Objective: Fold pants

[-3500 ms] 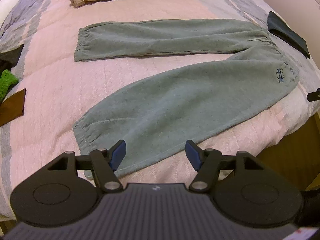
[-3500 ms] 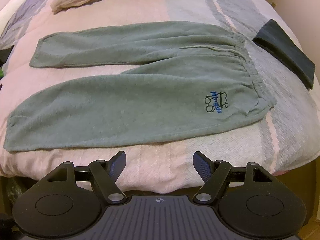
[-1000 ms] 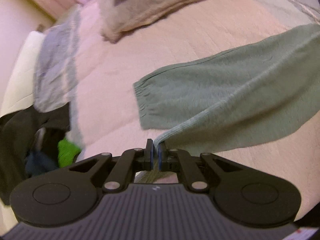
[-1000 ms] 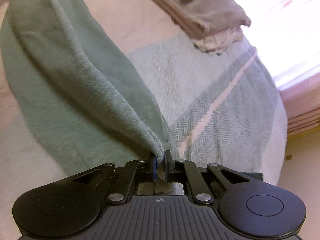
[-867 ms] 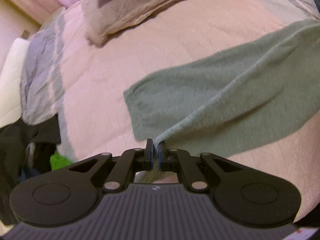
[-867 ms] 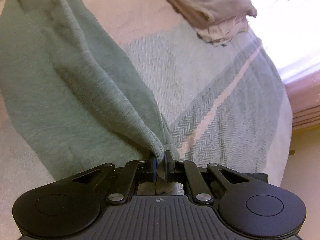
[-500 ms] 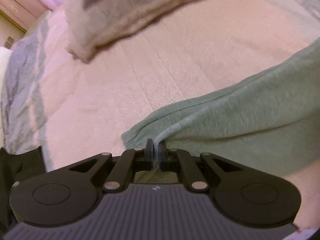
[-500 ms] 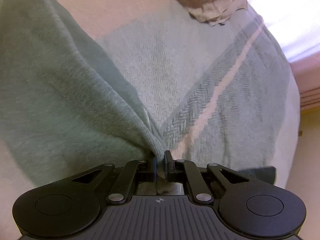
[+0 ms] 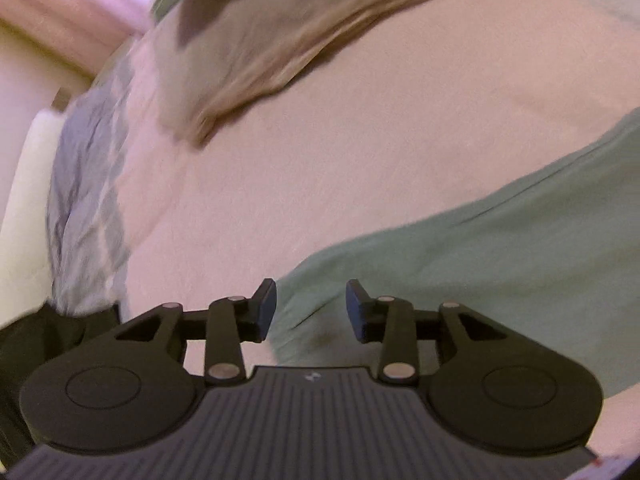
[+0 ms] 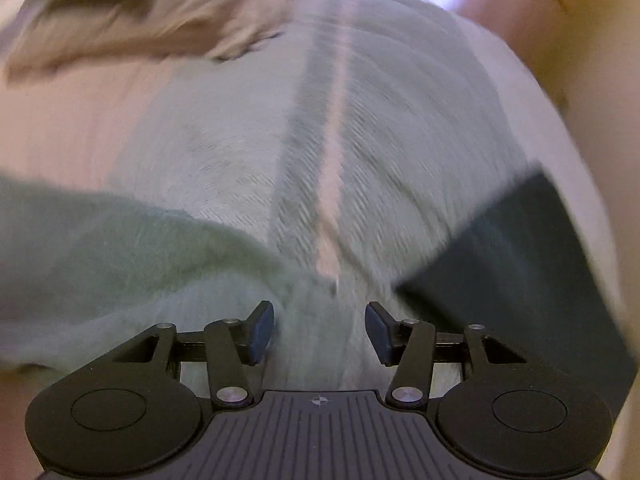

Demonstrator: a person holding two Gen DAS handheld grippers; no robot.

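Having let go since half a second ago, both grippers are now standing parted with nothing between their pads, where each was pinching green cloth. Spreading under them is the bed (image 9: 360,168), its pink and pale green striped cover filling both views, with a tan folded blanket (image 9: 280,40) at twelve o'clock and a dark folded cloth (image 10: 520,272) at three o'clock. The green pants (image 9: 500,248) are lying flat on it, directly beneath the left gripper (image 9: 311,311) and the right gripper (image 10: 319,333).
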